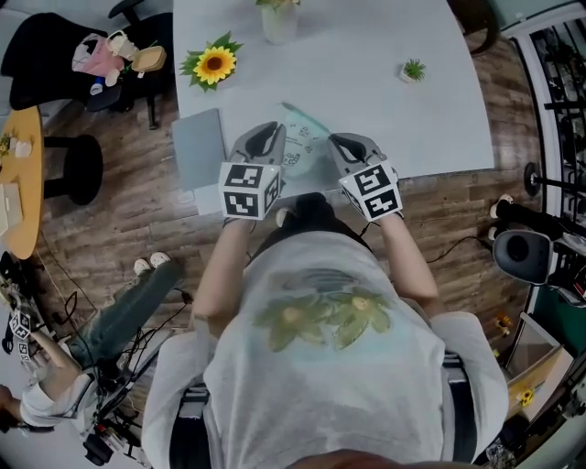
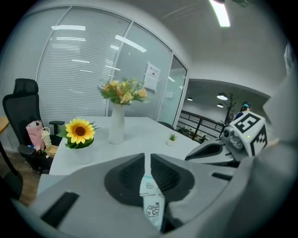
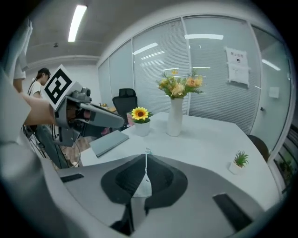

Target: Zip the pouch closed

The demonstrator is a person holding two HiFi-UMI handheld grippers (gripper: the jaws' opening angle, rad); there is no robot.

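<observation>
A pale, see-through pouch (image 1: 301, 149) with small printed figures hangs above the near edge of the white table (image 1: 366, 55), stretched between my two grippers. My left gripper (image 1: 272, 137) is shut on its left edge; in the left gripper view the jaws (image 2: 147, 162) pinch the printed pouch (image 2: 152, 204), which runs down between them. My right gripper (image 1: 341, 145) is shut on the right edge; in the right gripper view a thin fold of pouch (image 3: 142, 186) sits in the closed jaws (image 3: 145, 160). Each view shows the other gripper close beside it. The zipper is not clearly visible.
A grey flat book (image 1: 199, 147) lies at the table's near left corner. A potted sunflower (image 1: 213, 64), a white vase of flowers (image 1: 279, 18) and a tiny green plant (image 1: 413, 70) stand farther back. An office chair (image 1: 55, 46) and a seated person (image 1: 92, 339) are to the left.
</observation>
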